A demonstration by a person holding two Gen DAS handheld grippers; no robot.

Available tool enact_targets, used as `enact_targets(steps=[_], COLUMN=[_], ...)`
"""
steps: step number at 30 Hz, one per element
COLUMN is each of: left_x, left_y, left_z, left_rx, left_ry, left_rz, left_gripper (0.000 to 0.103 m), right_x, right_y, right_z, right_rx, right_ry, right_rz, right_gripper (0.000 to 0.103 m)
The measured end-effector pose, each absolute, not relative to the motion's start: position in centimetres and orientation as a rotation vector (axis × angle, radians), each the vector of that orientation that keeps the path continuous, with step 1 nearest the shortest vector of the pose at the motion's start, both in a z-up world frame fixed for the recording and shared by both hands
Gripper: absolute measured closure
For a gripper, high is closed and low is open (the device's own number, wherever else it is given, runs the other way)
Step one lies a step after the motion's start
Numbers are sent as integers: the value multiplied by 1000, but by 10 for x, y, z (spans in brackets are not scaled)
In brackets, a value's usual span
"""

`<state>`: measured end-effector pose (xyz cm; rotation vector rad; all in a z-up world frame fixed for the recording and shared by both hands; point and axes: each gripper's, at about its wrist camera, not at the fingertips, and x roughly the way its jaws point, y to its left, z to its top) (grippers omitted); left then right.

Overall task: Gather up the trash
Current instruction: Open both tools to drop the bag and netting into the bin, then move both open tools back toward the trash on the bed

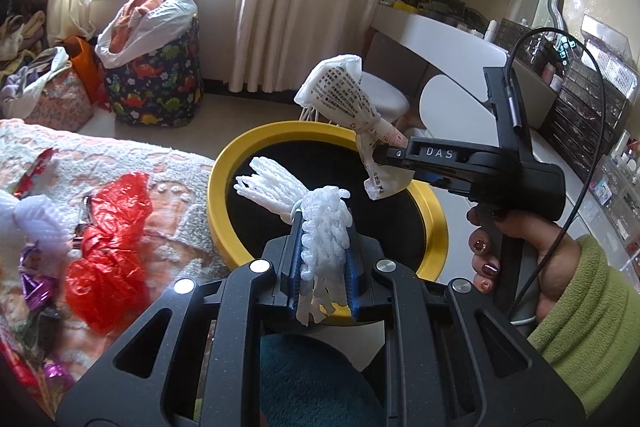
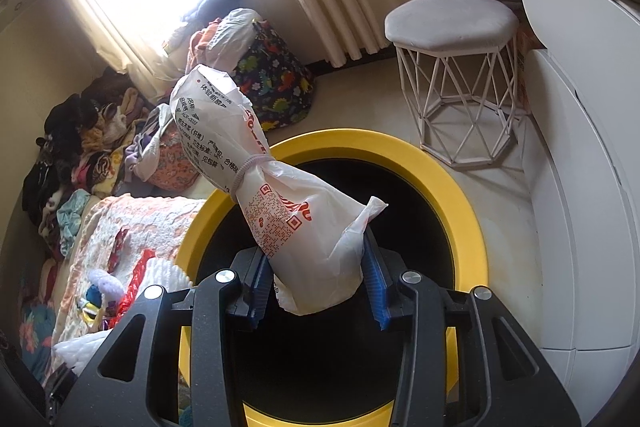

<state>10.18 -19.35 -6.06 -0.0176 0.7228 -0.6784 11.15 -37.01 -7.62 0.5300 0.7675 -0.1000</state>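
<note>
A yellow-rimmed bin [image 1: 224, 163] with a black inside stands beside the bed. My left gripper [image 1: 324, 231] is shut on a white foam net [image 1: 320, 207], which hangs over the bin's near side. In the left wrist view my right gripper [image 1: 384, 157] reaches in from the right, held by a hand [image 1: 520, 251] in a green sleeve. It is shut on a white printed plastic bag [image 1: 344, 87] tied with a band. In the right wrist view that bag [image 2: 280, 195] sits between the blue pads [image 2: 374, 267] of my right gripper [image 2: 316, 255], above the bin's opening [image 2: 440, 163].
On the bed cover [image 1: 168, 163] lie a red plastic bag [image 1: 108, 227], purple wrappers [image 1: 34, 283] and more white foam [image 1: 36, 223]. A white wire stool [image 2: 452, 23], a white desk [image 1: 440, 39] and a dinosaur-print basket [image 1: 156, 83] stand around the bin.
</note>
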Motion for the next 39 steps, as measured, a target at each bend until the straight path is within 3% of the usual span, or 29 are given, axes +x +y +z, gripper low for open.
enact_targets(steps=[13, 15, 17, 20, 39], left_x=[128, 129, 129, 128, 112], left_y=[-205, -204, -200, -192, -139], left_z=[-80, -81, -82, -78, -45], left_rx=[-28, -35, -52, -73, -105], left_ry=[785, 784, 785, 768, 647], left_rz=[-662, -648, -634, -596, -433], left_gripper=[88, 72, 39, 11, 11], right_x=[114, 114, 114, 114, 111], right_y=[-373, -372, -373, -372, -322], right_z=[-81, -82, -82, -80, -45], right_rx=[542, 540, 541, 525, 381], right_ry=[786, 787, 783, 769, 648], right_rz=[-113, -121, -130, -148, -43], right_gripper=[57, 52, 47, 42, 32])
